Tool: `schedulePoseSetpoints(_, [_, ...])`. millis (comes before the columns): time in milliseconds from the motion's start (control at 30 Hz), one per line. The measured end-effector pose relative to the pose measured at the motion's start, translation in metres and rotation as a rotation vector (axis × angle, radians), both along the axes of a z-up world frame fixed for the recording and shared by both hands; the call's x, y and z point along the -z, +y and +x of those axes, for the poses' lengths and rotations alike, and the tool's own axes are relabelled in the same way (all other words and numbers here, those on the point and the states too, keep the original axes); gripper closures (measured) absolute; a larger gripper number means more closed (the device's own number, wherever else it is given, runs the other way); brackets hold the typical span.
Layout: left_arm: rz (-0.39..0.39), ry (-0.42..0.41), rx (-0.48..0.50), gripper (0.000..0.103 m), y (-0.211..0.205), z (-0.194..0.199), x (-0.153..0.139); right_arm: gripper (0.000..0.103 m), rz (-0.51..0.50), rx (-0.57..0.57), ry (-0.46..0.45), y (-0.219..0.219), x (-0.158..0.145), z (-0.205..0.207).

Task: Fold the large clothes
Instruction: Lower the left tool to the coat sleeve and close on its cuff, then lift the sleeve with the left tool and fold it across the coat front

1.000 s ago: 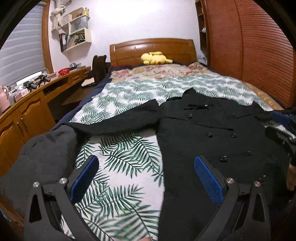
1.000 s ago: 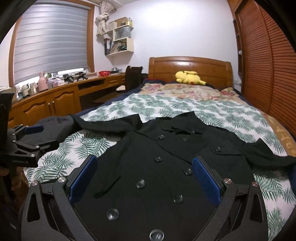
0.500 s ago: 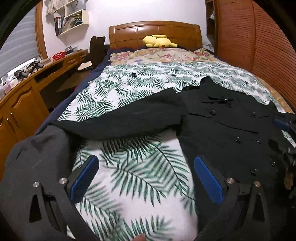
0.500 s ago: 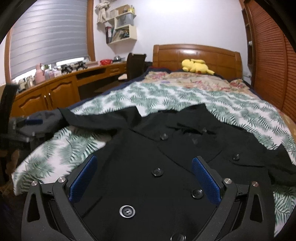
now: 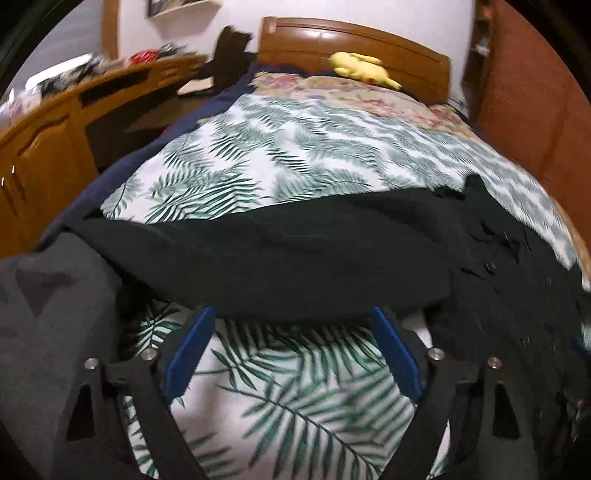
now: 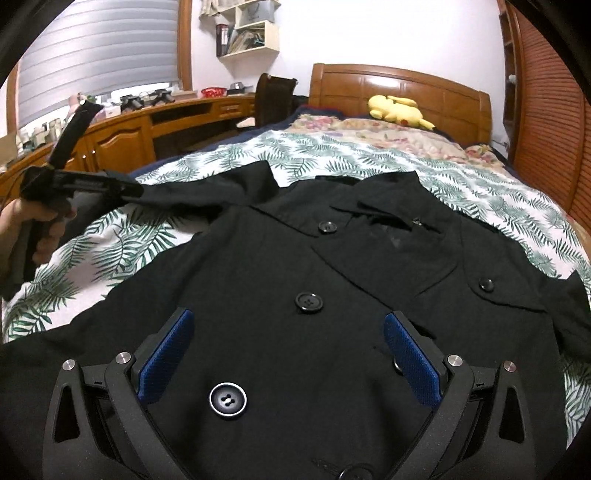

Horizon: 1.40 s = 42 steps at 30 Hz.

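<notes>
Left gripper (image 5: 291, 354): jaws wide apart and have just been closing in a bit, blue pads (image 5: 188, 350) flanking the lower edge of the coat sleeve (image 5: 258, 254); sleeve edge sits at the fingertips, pads not pressing on it, nothing gripped. Leaf-print bedspread (image 5: 295, 398) shows bare between the jaws. Grey garment (image 5: 48, 321) bunched at the left, just beside the left finger, with the sleeve's cuff end lying over it. Right gripper (image 6: 288, 354): jaws wide open, hovering low over the coat front, holding nothing; can't tell if the fingers touch the fabric. Black coat (image 6: 332, 295) lies face up, spread flat on the bed, collar toward the headboard, double row of buttons (image 6: 308, 302) visible, one large button (image 6: 228, 399) between the right jaws. Its sleeve runs out sideways to the bed's left edge, where the right wrist view shows a hand (image 6: 33, 229) holding the left gripper's handle at the sleeve. Past the coat: more leaf bedspread, then a floral quilt (image 6: 388, 133), yellow plush toy (image 6: 397, 109) lying against the wooden headboard (image 6: 399, 85). Left side of the room: wooden counter (image 6: 147, 122) with clutter under a window blind (image 6: 99, 51), chair (image 6: 273, 92) at it, wall shelf (image 6: 247, 29) above. Left wrist view is motion-blurred.
</notes>
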State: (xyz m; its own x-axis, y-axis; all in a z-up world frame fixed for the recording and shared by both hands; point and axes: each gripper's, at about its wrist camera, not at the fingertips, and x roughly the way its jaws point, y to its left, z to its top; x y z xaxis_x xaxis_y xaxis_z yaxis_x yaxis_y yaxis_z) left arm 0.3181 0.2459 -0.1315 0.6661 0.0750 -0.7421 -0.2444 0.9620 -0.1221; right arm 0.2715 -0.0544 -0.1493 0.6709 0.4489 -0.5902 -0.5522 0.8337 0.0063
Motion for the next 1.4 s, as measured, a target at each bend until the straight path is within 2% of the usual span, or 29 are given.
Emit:
schedulePoseSetpoints(133, [-0.044,0.016,-0.056,0.028,0.019,0.007,0.010,0.000,0.008,0.005,0.016,-0.003,0.001,0.003])
schedulePoseSetpoints(433, [-0.115,0.067,-0.134,0.029,0.041,0.016,0.033,0.000,0.006,0.005,0.021,-0.002,0.003,0.004])
schedulePoseSetpoints(567, [-0.137,0.065,-0.121,0.030,0.041,0.024,0.036,0.000,0.005,0.005,0.022,-0.002,0.003,0.004])
schedulePoseSetpoints(600, [-0.136,0.062,-0.111,0.042,0.040,0.026,0.036,0.000,0.005,0.005,0.022,-0.002,0.003,0.004])
schedulePoseSetpoints(633, [-0.132,0.068,-0.110,0.061,0.039,0.029,0.035,0.000,0.006,0.005,0.021,-0.002,0.003,0.004])
schedulePoseSetpoints(667, [-0.123,0.075,-0.103,0.070,0.037,0.032,0.034,0.000,0.006,0.004,0.022,-0.002,0.003,0.004])
schedulePoseSetpoints(700, [-0.121,0.076,-0.098,0.087,0.036,0.034,0.034,0.000,0.006,0.004,0.022,-0.002,0.002,0.004])
schedulePoseSetpoints(733, [-0.116,0.077,-0.090,0.093,0.034,0.036,0.033,0.000,0.006,0.004,0.022,-0.002,0.002,0.004])
schedulePoseSetpoints(833, [-0.041,0.076,-0.069,0.103,0.024,0.043,0.022,0.000,0.006,0.003,0.020,-0.002,0.002,0.003])
schedulePoseSetpoints(933, [0.015,0.071,-0.055,0.103,0.012,0.044,0.007,0.000,0.007,0.003,0.017,-0.002,0.002,0.003])
schedulePoseSetpoints(1100, [0.073,0.033,0.007,0.103,-0.023,0.041,-0.036,0.000,0.016,0.004,0.010,-0.003,0.000,0.002])
schedulePoseSetpoints(1300, [0.123,-0.027,0.159,0.103,-0.102,0.029,-0.091,0.000,0.063,0.001,0.034,-0.014,-0.007,0.002])
schedulePoseSetpoints(1400, [0.142,-0.041,0.223,0.103,-0.137,0.022,-0.104,0.000,0.073,0.000,0.032,-0.018,-0.011,0.000])
